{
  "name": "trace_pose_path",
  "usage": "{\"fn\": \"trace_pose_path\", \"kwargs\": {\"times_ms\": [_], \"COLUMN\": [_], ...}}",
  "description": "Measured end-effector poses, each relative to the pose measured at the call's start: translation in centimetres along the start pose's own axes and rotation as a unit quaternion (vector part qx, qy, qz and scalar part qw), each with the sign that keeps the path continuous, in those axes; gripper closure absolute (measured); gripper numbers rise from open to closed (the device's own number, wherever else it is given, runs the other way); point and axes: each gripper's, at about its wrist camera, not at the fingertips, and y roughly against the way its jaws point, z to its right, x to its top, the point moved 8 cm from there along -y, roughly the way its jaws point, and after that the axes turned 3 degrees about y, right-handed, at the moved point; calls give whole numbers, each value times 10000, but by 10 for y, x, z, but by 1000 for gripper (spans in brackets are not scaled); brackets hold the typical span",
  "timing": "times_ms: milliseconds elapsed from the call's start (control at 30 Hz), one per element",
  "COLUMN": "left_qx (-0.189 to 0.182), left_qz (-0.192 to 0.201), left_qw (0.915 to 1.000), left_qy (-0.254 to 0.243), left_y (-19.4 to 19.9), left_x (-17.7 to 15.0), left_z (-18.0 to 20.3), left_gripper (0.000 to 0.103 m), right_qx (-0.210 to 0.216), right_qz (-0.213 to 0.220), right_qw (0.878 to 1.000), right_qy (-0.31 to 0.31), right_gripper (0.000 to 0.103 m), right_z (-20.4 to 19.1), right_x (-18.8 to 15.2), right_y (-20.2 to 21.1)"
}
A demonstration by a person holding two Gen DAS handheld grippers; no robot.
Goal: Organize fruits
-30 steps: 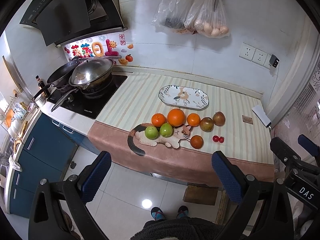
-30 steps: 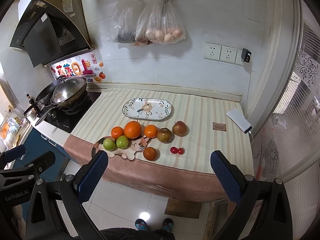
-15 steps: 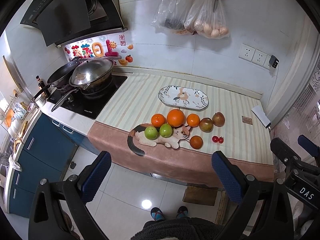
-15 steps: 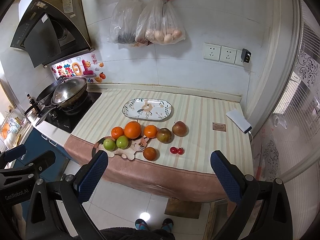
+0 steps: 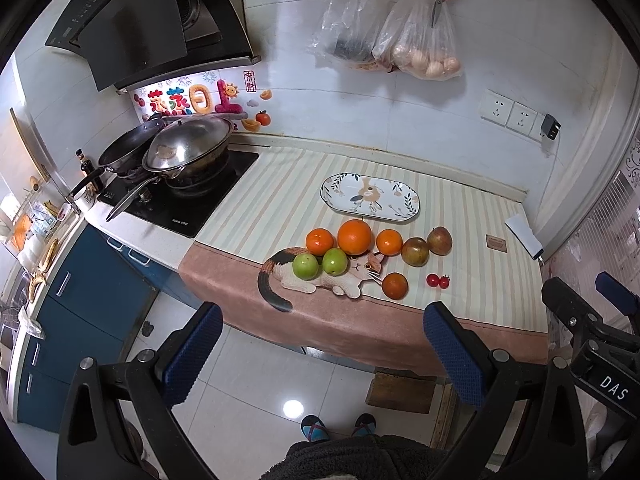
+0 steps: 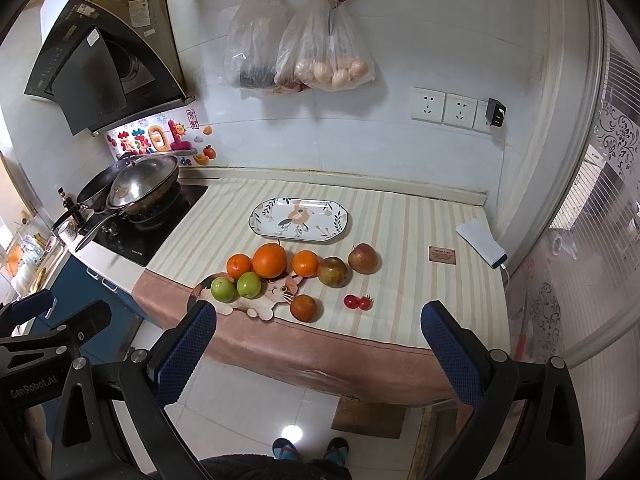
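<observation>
Across the striped table [image 5: 280,196] the fruit's all bunched near the front edge, with an empty oval plate [image 5: 370,197] just behind it. Biggest is the large orange [image 5: 354,236], flanked by two smaller oranges, two green apples [image 5: 320,264] on a cat-shaped mat [image 5: 280,270], two reddish apples, then tiny cherry tomatoes [image 5: 437,280]. Both the left gripper [image 5: 320,348] and right gripper [image 6: 318,344] hang well back over the floor, fingers spread wide, holding nothing.

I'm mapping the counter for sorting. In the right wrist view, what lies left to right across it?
Wok → green apples → big orange → plate → cherry tomatoes → brown card → power bank.
</observation>
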Motion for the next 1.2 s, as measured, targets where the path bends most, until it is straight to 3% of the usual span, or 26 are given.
{"fn": "trace_pose_path", "kwargs": {"times_ms": [200, 400, 500, 600, 800, 933, 1067, 1200], "left_qx": [66, 658, 955, 1090, 932, 906, 578, 287], "left_qz": [60, 121, -1, -295, -1055, -1508, -2106, -2661], "left_qw": [9999, 9976, 9953, 9933, 9895, 9838, 9748, 9627], "left_qy": [112, 198, 172, 228, 315, 355, 457, 383], "left_y": [-1, -40, -67, -105, -188, -246, -314, -370], "left_x": [2, 19, 24, 28, 35, 45, 47, 46], "left_z": [-6, -25, -32, -42, -57, -71, -83, -87], "left_gripper": [0, 0, 0, 0, 1, 1, 1, 8], "right_qx": [142, 615, 1067, 1385, 1649, 1563, 1645, 1446], "right_qz": [-99, -441, -773, -1054, -1643, -1945, -2522, -3075], "right_qw": [9995, 9946, 9879, 9814, 9680, 9628, 9432, 9225], "right_qy": [-268, -717, -819, -815, -933, -1033, -1403, -1833], "right_gripper": [0, 0, 0, 0, 0, 0, 0, 5], "right_z": [9, 23, 18, 8, -16, -33, -55, -76], "right_x": [-1, 5, 7, 7, 9, 17, 14, 4], "right_y": [-10, -58, -99, -142, -229, -295, -375, -454]}}
